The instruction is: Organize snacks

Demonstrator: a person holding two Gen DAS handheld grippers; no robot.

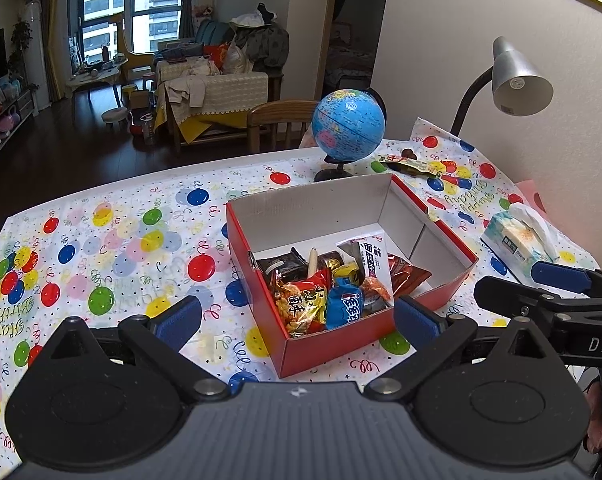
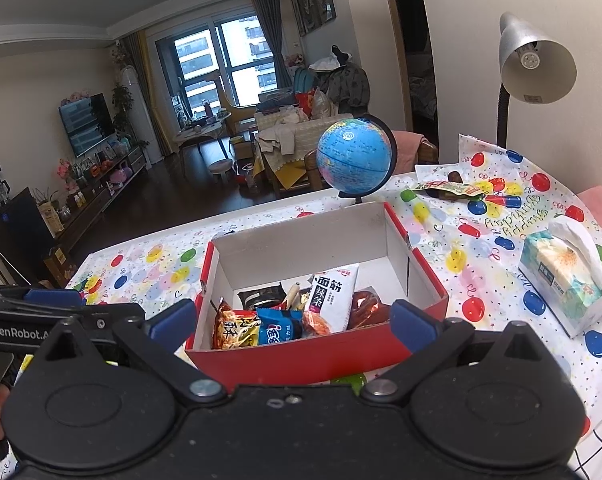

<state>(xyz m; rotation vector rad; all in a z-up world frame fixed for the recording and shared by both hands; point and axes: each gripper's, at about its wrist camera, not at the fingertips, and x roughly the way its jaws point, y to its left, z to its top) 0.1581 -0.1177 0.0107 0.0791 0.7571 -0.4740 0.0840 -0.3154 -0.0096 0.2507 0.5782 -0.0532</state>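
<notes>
A red cardboard box (image 1: 325, 344) with white inner walls sits on the balloon tablecloth; it also shows in the right wrist view (image 2: 297, 364). Several snack packets lie in its near end: a white packet (image 1: 371, 268) (image 2: 333, 294), a blue packet (image 1: 343, 306) (image 2: 279, 326), an orange-yellow packet (image 1: 301, 304) (image 2: 235, 328). One more snack packet (image 1: 407, 165) (image 2: 447, 189) lies on the cloth behind the box. My left gripper (image 1: 297, 322) is open and empty, over the box's near corner. My right gripper (image 2: 293, 326) is open and empty, over the box's near wall.
A blue globe (image 1: 348, 125) (image 2: 354, 155) stands behind the box. A tissue pack (image 1: 519, 238) (image 2: 565, 276) lies right of it. A silver desk lamp (image 1: 517, 78) (image 2: 535, 58) rises at the back right. A wooden chair (image 1: 277, 120) stands beyond the table's far edge.
</notes>
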